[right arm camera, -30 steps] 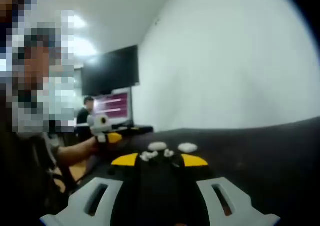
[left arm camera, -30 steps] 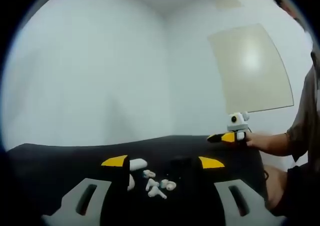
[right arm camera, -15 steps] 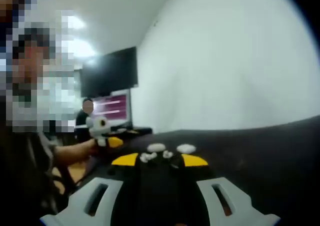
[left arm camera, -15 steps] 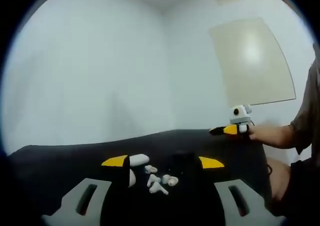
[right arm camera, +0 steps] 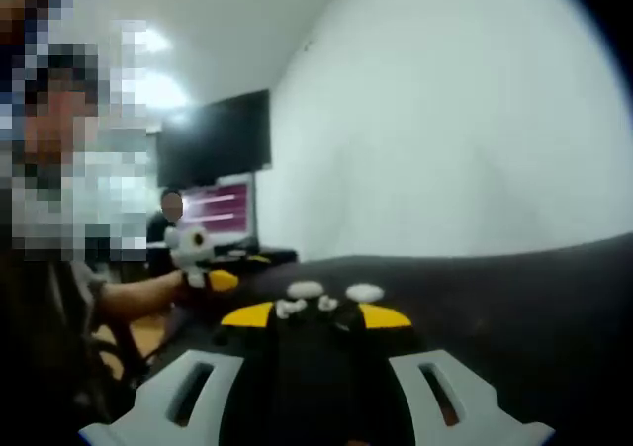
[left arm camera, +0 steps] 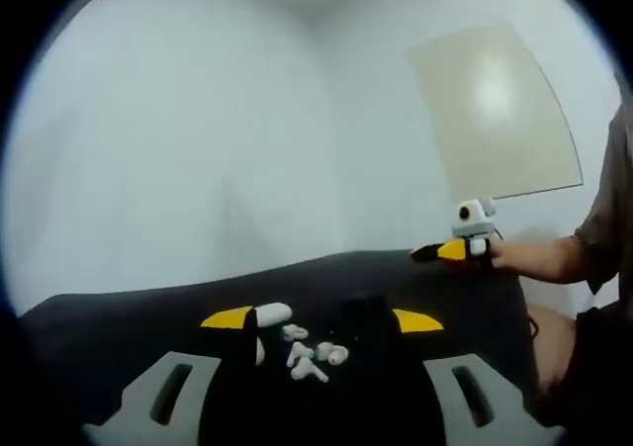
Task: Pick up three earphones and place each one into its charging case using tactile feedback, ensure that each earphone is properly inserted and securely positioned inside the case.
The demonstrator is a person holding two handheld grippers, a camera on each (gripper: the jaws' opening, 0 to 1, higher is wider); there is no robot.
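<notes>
Left gripper and right gripper: jaws spread wide, holding nothing. White earphones at 12 o'clock on black table.

Ahead of your left gripper a black table runs across under a plain white wall, and up to the right of it a pale beige panel hangs on the adjoining wall. From your right gripper, the same black table stretches off to the right below the white wall. Off to its left, beyond the table, you face a dark wall screen with a lit monitor just under it.
</notes>
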